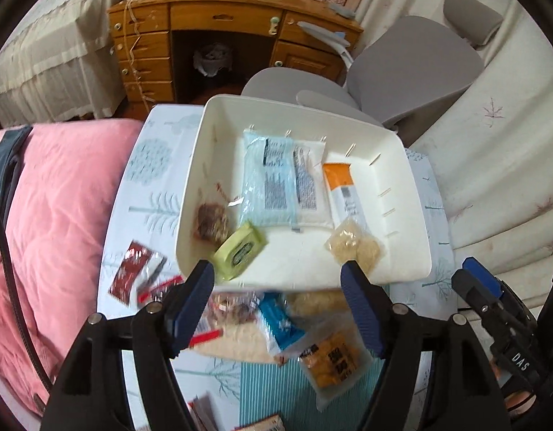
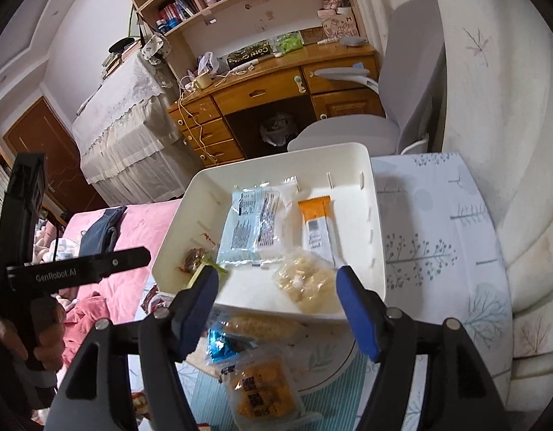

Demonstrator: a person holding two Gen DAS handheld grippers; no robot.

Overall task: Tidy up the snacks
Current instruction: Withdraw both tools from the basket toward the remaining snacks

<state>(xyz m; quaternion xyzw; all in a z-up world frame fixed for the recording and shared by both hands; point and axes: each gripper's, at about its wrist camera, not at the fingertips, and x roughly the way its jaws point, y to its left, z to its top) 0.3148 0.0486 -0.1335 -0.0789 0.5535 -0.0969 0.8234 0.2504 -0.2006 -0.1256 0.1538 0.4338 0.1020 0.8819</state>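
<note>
Both grippers sit over the near edge of the white rectangular plastic bin (image 1: 402, 151), which rests on a pale tree-print tablecloth (image 1: 157, 165).

Left gripper (image 1: 278, 287): jaws well apart, nothing between the blue pads. A lime-green wrapped snack packet (image 1: 240, 249) lies tilted in the bin's near left corner, just ahead of the left pad, free of it.

Right gripper (image 2: 276, 291): jaws likewise spread and empty. A clear bag of pale puffed snack (image 2: 307, 283) lies inside the bin just ahead of it, not pinched.

Already in the bin:
- a light-blue printed pouch (image 1: 265, 179) overlapping a white pouch (image 1: 308, 186)
- an orange-and-white bar wrapper (image 1: 342, 190)
- a small brown snack in clear wrap (image 1: 211, 221) against the left wall

Still on the cloth, nearer than the bin: a clear tray pack of orange biscuits (image 1: 330, 359), a blue foil packet (image 1: 276, 319), red-and-white sachets (image 1: 132, 273).

Risks, as judged:
- The green packet is propped on edge near the wall; a passing pad could flip it out.
- Loose packets overlap beneath the jaws, so a closing grip may catch two at once or only a slippery film corner.
- The grippers are close together; reaching for the same pile could knock them together or shove the bin.
</note>
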